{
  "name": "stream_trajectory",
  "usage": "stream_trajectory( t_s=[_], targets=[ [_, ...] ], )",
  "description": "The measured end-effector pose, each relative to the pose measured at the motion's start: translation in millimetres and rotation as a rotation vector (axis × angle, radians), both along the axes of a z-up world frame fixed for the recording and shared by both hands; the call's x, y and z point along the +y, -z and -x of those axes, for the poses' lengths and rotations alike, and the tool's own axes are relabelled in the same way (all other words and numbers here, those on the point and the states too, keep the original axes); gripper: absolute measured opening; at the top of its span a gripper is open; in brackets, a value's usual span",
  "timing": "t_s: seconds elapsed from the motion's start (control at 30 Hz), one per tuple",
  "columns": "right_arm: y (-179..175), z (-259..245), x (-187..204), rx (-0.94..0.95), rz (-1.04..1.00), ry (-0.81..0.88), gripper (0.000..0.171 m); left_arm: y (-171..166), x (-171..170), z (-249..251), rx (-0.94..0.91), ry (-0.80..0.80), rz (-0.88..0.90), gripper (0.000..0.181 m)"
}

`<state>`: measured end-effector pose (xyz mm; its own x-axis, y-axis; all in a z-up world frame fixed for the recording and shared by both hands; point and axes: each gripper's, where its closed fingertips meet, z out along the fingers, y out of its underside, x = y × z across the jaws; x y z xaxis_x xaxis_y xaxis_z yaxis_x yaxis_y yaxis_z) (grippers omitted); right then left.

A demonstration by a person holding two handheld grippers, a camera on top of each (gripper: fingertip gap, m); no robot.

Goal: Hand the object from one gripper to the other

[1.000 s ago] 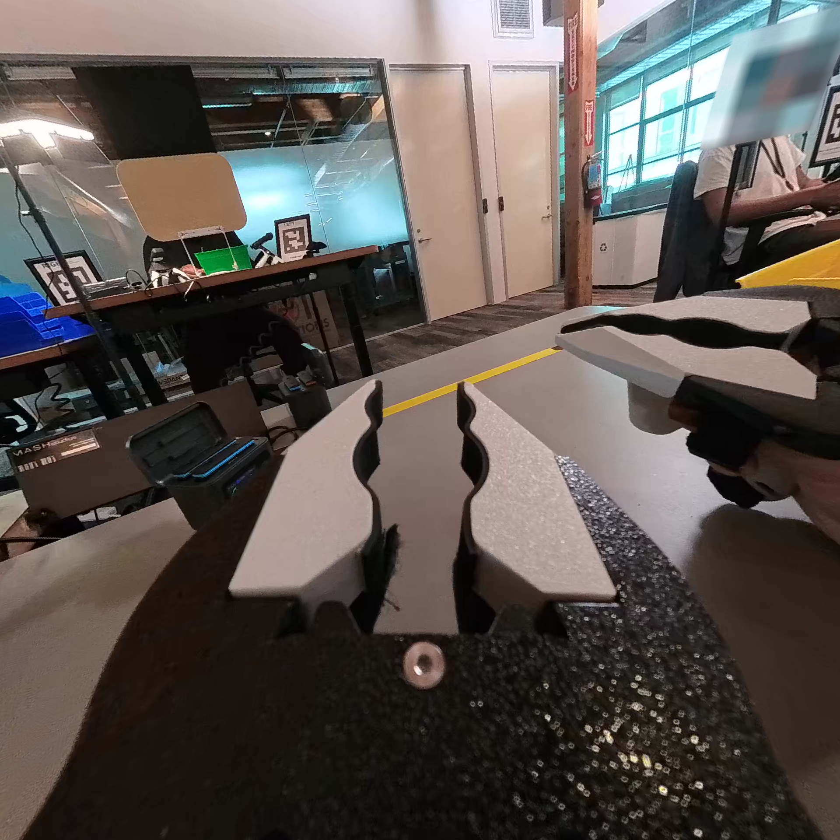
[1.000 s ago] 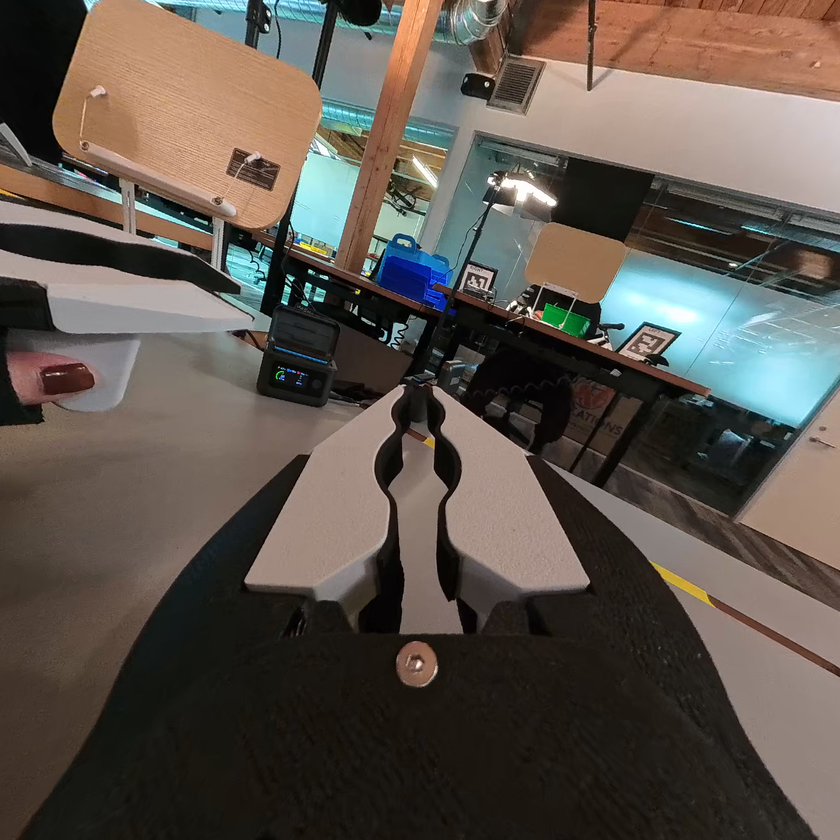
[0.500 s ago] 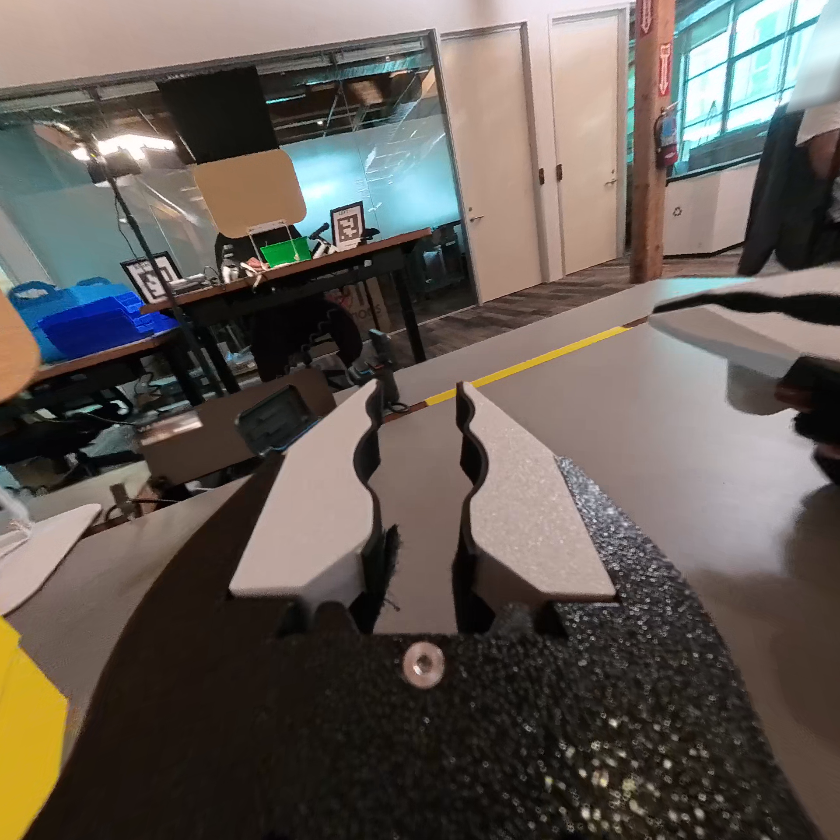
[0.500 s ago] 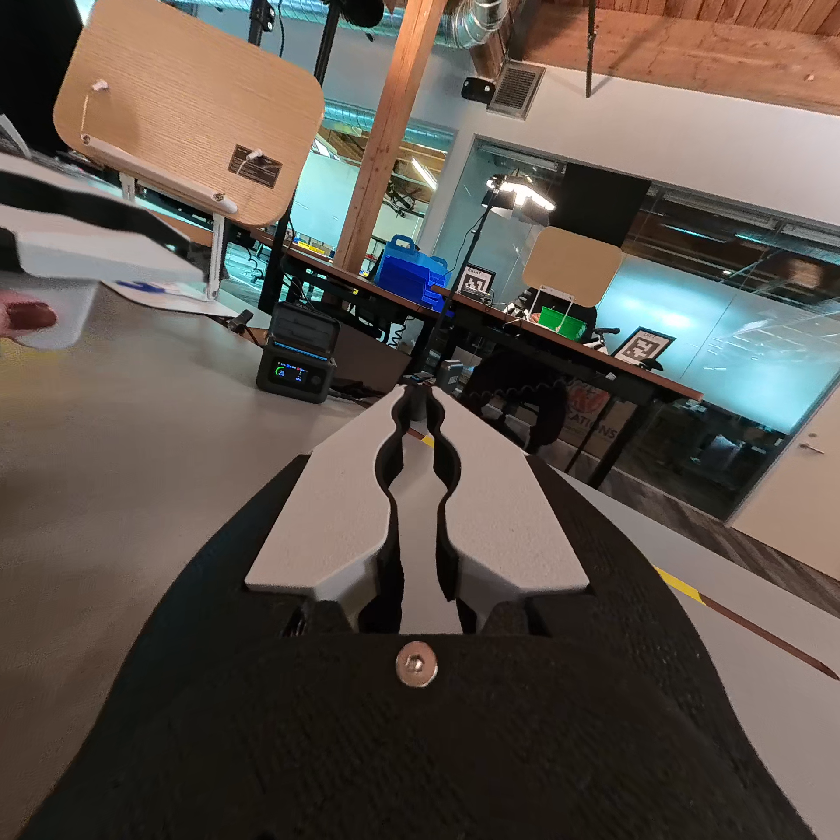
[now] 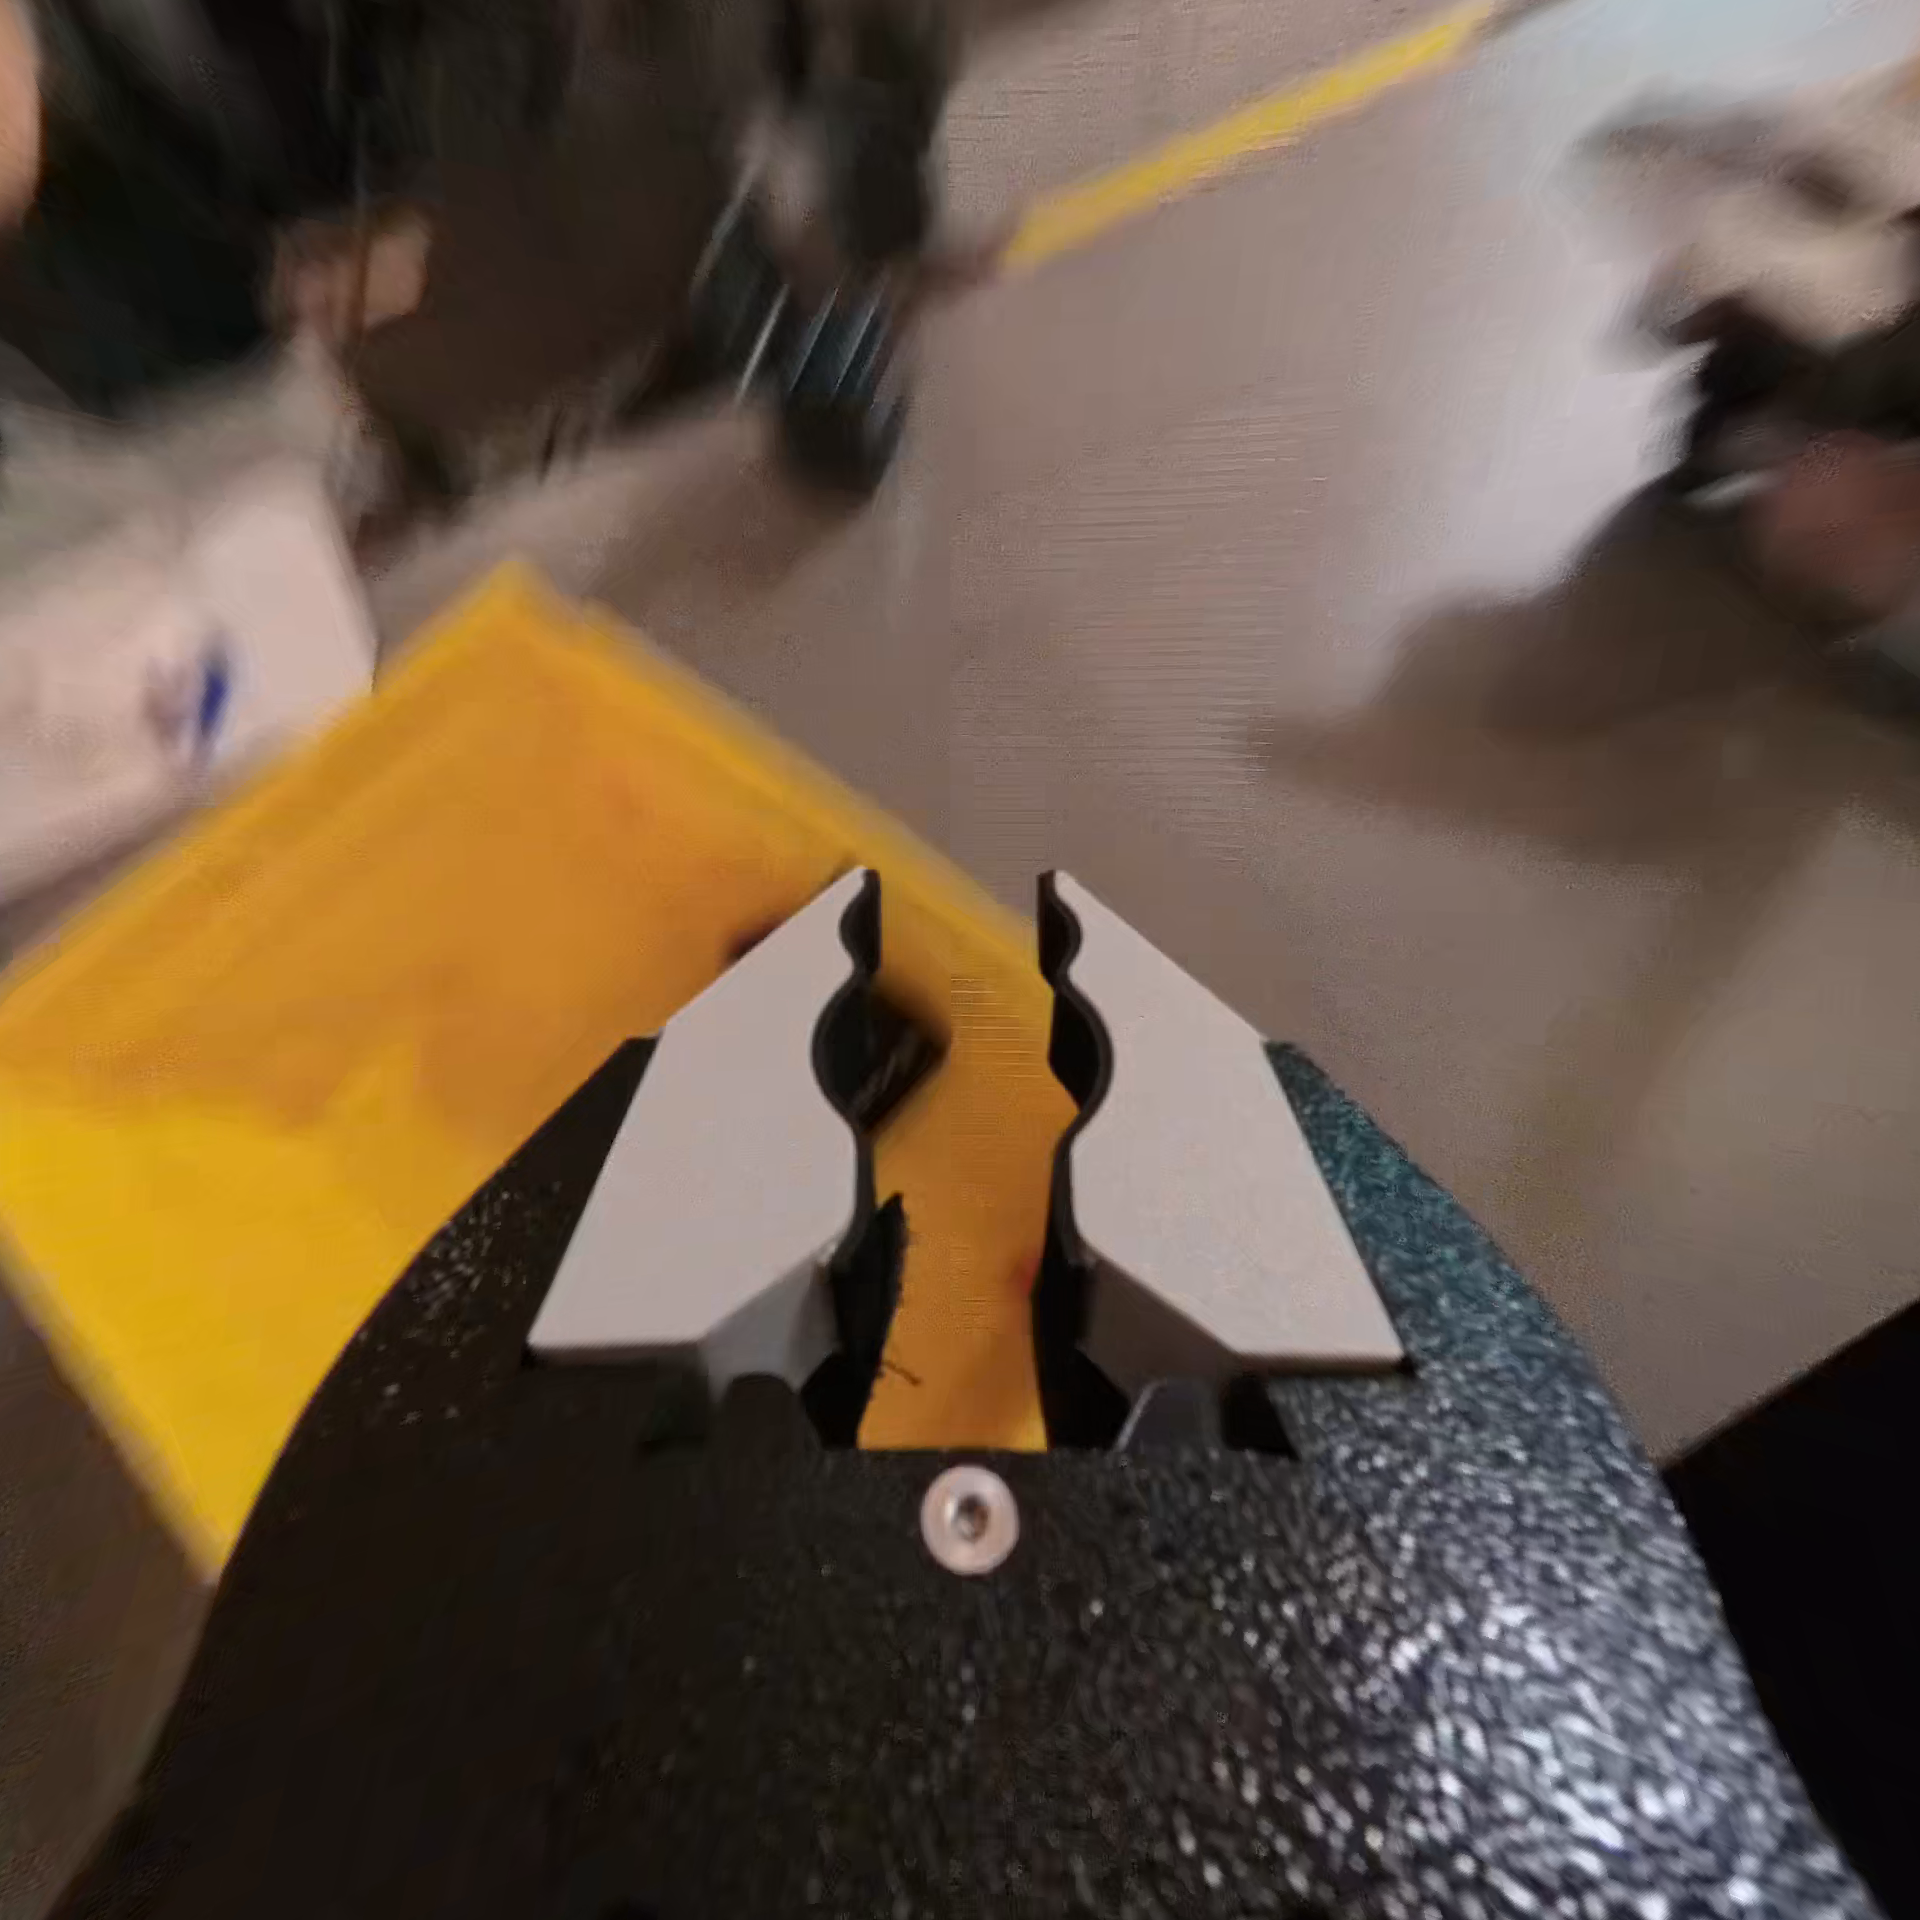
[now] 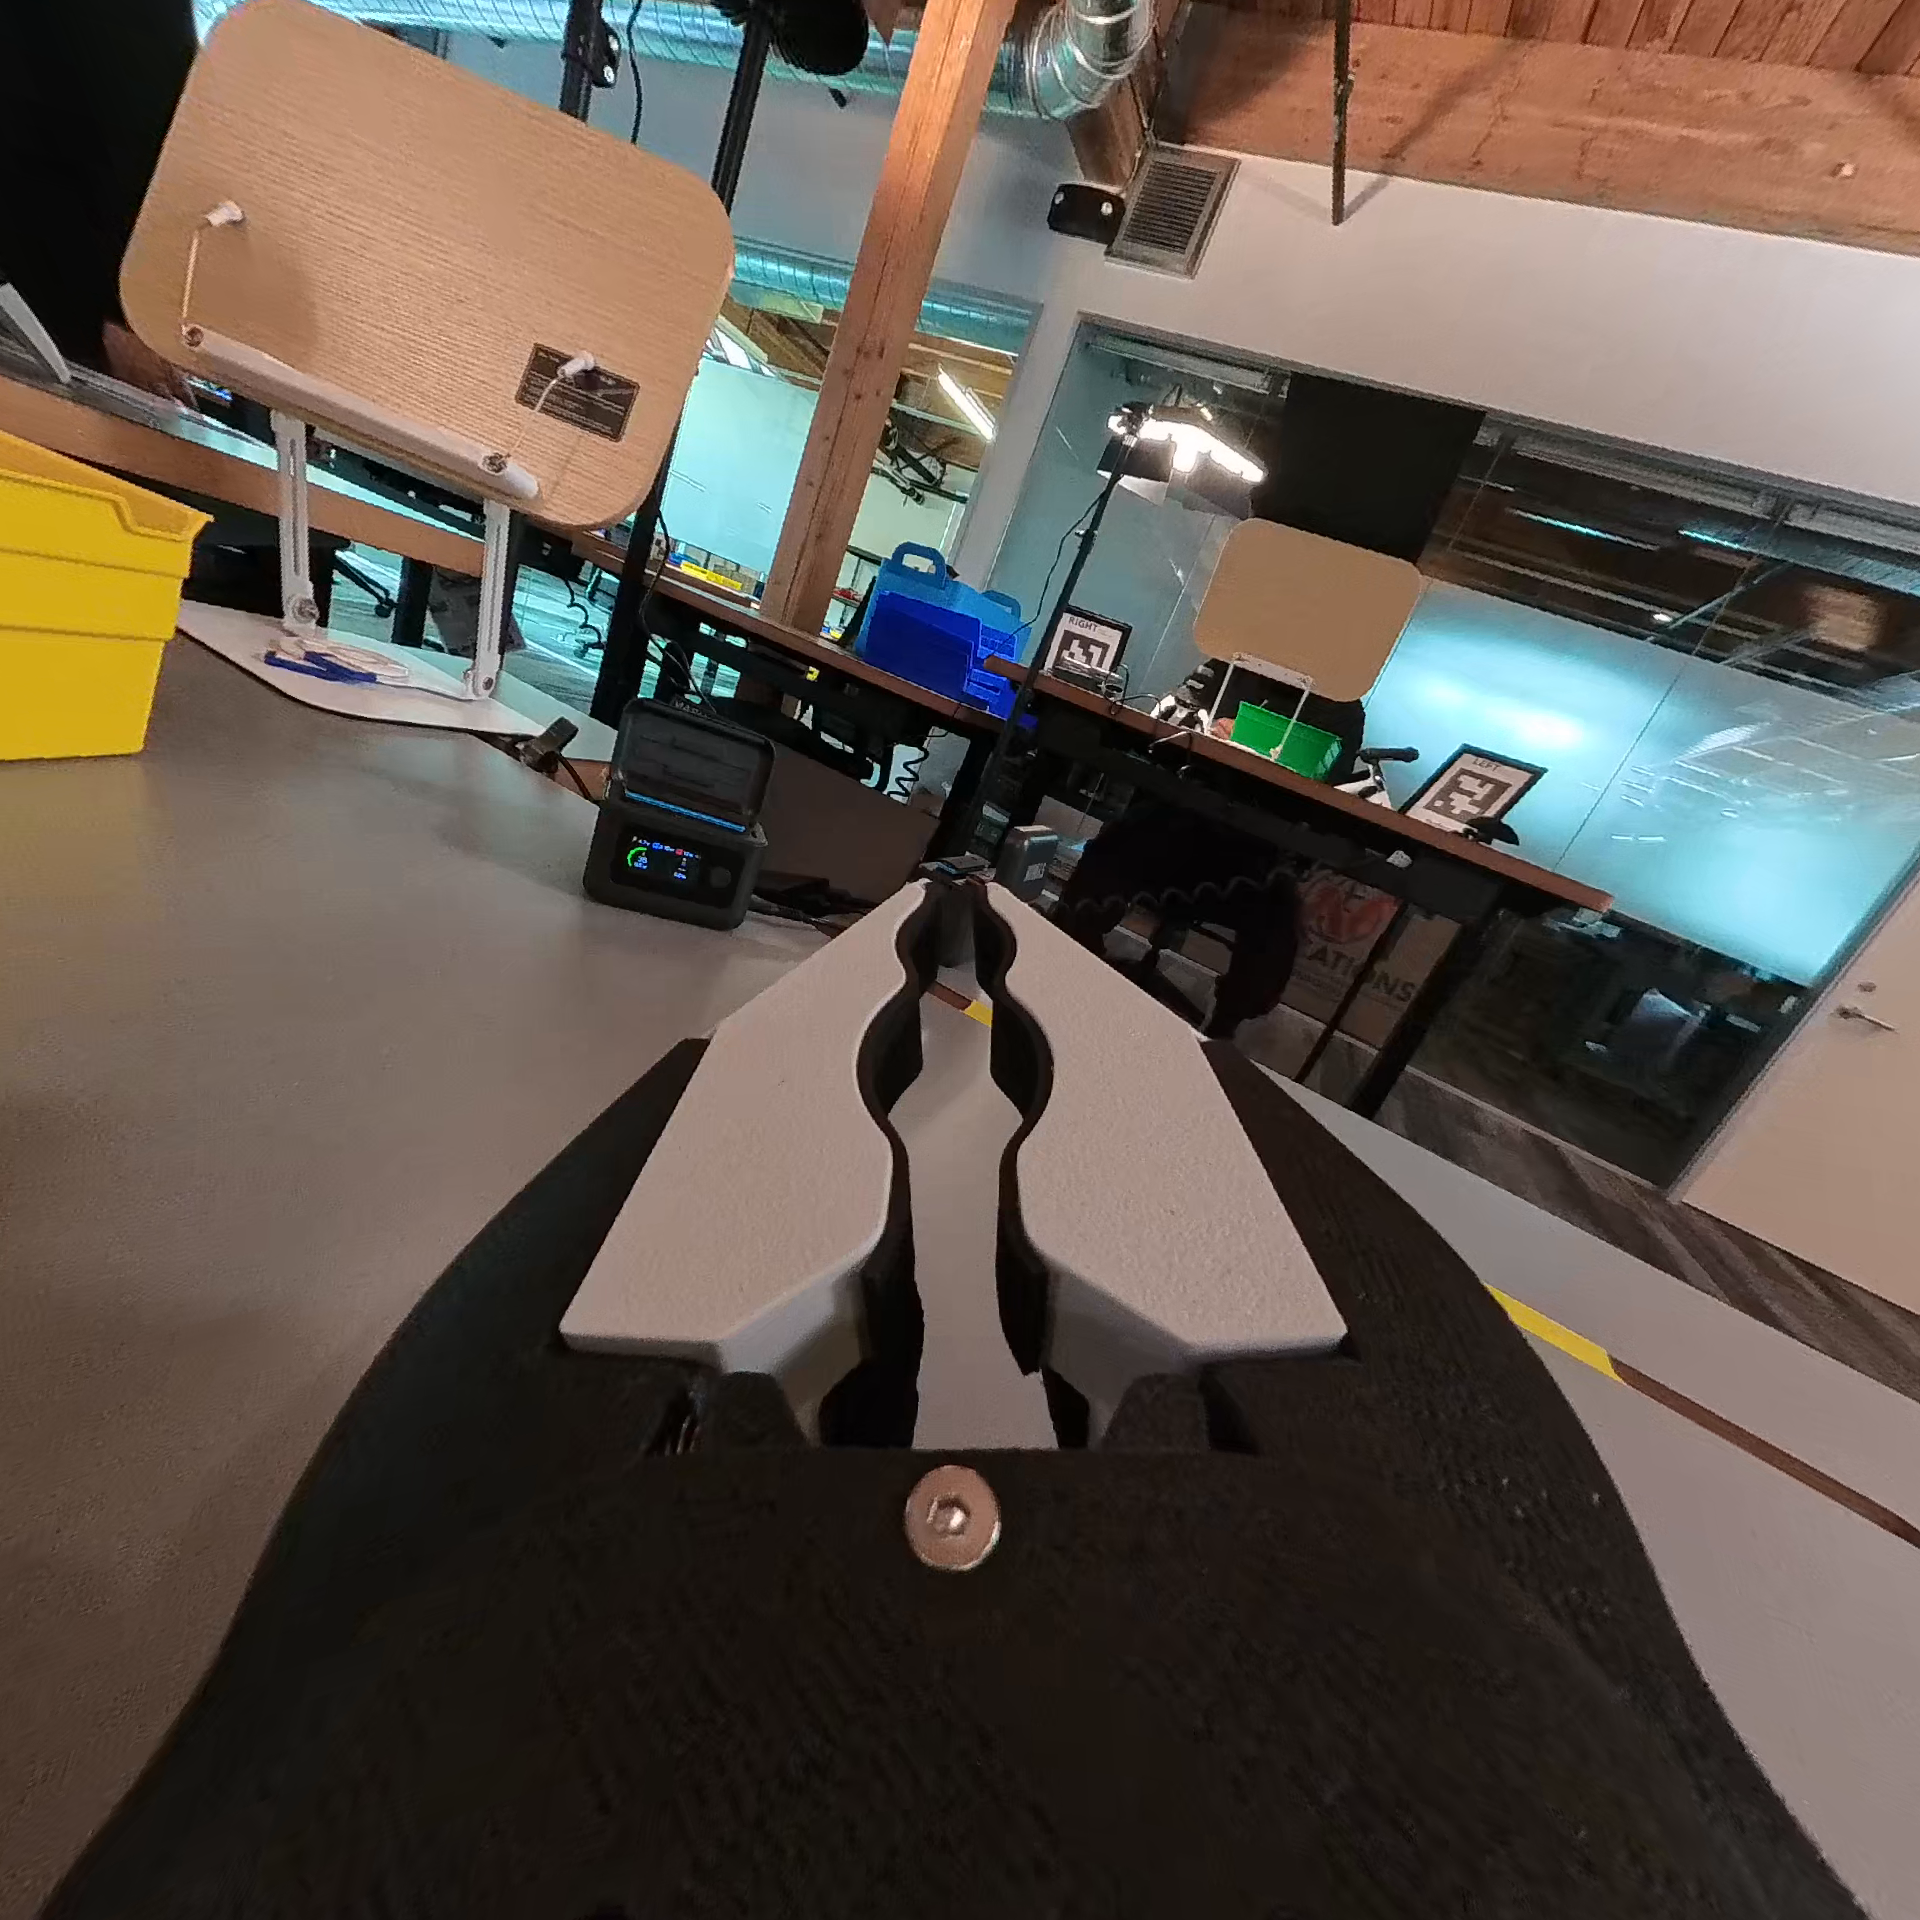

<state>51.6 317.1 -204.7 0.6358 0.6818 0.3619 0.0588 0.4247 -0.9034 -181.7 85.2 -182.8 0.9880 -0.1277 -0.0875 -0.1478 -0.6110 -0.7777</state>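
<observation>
A yellow bin [image 5: 343, 987] sits on the grey table [image 5: 1299, 987] under the left gripper [image 5: 958, 935], one corner pointing away from the camera. A small dark thing [image 5: 883, 1060] lies in it by the left finger; blur hides its shape and long axis. Half a second ago this view faced the far desks; now it tips down onto the bin, heavily smeared. The left gripper's jaws stand apart, holding nothing. The right gripper [image 6: 954, 914] is nearly closed and empty over the table.
</observation>
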Motion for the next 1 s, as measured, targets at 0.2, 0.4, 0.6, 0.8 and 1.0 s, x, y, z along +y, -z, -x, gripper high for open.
stream_trajectory(
  t_s=[0.2, 0.4, 0.6, 0.8, 1.0],
  targets=[
    [1, 3, 0, -0.016, -0.011, 0.002, 0.004, 92, -70, 26, -0.414, -0.285, 0.660, 0.052],
    [1, 3, -1, -0.015, -0.008, -0.004, 0.004, 122, -84, 6, -0.400, -0.264, 0.925, 0.059],
    [1, 4, -2, -0.013, -0.004, -0.013, 0.004, 136, -87, 0, -0.381, -0.271, 1.037, 0.046],
    [1, 4, -2, -0.008, 0.002, -0.018, 0.004, 143, -85, 0, -0.355, -0.269, 1.024, 0.014],
    [1, 4, -2, -0.006, 0.005, -0.020, 0.004, 139, -86, 7, -0.305, -0.227, 1.001, 0.009]
  ],
)
